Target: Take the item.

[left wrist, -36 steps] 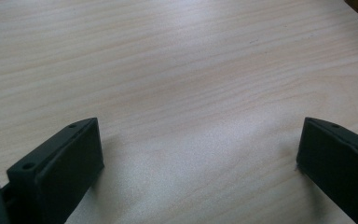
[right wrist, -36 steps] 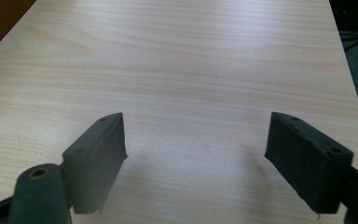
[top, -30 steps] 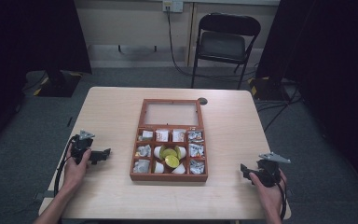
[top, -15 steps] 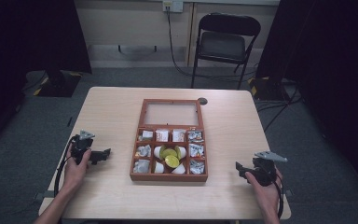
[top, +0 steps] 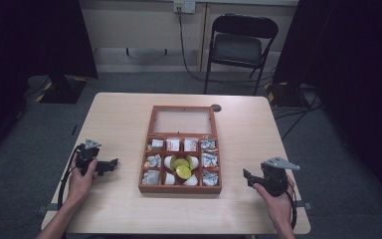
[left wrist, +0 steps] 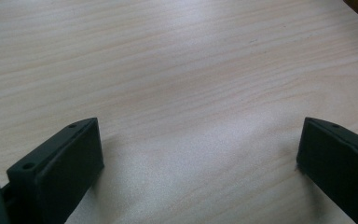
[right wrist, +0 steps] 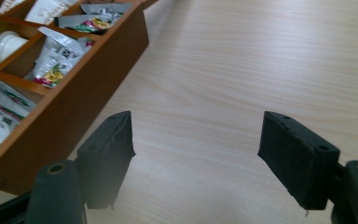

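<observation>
A wooden compartment box (top: 180,189) lies mid-table with its glass lid (top: 182,121) folded back. It holds foil packets (top: 209,160), white cups (top: 169,178) and yellow pieces (top: 182,167). My left gripper (top: 111,165) rests on the table left of the box, open, with bare wood between its jaws (left wrist: 200,135). To the right of the box a hand holds my right gripper (top: 247,177) pointing at it. It is open (right wrist: 198,128), its jaws have just been closing, and nothing is between them. The box's side wall (right wrist: 88,79) and packets (right wrist: 56,58) lie ahead at its left.
The table (top: 124,119) has bare wood on both sides of the box and a small round grommet (top: 215,107) behind the lid. A folding chair (top: 238,45) stands beyond the far edge. Cables trail from both grippers off the near edge.
My right gripper has moved left toward the box and risen a little, with its jaws narrower. The left gripper has stayed put.
</observation>
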Demonstrator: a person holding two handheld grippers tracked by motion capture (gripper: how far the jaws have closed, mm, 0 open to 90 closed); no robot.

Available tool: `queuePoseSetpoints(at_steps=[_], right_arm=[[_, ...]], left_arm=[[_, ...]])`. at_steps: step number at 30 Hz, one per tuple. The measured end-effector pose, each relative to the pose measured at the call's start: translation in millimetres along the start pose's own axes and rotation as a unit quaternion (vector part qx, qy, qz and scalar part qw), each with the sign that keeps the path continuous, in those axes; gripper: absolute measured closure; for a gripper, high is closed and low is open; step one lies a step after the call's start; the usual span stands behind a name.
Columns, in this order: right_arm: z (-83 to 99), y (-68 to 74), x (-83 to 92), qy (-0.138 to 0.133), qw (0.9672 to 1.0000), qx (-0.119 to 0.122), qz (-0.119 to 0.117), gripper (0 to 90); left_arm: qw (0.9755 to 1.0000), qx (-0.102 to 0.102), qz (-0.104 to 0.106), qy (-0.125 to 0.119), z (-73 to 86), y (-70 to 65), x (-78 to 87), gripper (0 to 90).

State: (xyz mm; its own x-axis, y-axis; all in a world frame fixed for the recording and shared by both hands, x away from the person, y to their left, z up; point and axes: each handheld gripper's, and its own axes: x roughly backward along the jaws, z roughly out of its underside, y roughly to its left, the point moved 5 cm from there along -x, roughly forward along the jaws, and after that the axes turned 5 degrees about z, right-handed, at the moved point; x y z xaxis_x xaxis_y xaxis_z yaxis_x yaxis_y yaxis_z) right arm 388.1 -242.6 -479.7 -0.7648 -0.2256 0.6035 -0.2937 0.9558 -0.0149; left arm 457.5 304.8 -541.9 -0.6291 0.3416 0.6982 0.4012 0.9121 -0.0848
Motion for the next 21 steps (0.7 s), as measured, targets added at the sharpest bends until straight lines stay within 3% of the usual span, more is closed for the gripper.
queuePoseSetpoints(at_steps=[21], right_arm=[[-34.0,28.6,-2.3,-0.027,0.9989,0.018,-0.033,30.5]], left_arm=[[1.0000,-0.002,-0.001,0.000,0.3,-0.6,0.3,0.0]])
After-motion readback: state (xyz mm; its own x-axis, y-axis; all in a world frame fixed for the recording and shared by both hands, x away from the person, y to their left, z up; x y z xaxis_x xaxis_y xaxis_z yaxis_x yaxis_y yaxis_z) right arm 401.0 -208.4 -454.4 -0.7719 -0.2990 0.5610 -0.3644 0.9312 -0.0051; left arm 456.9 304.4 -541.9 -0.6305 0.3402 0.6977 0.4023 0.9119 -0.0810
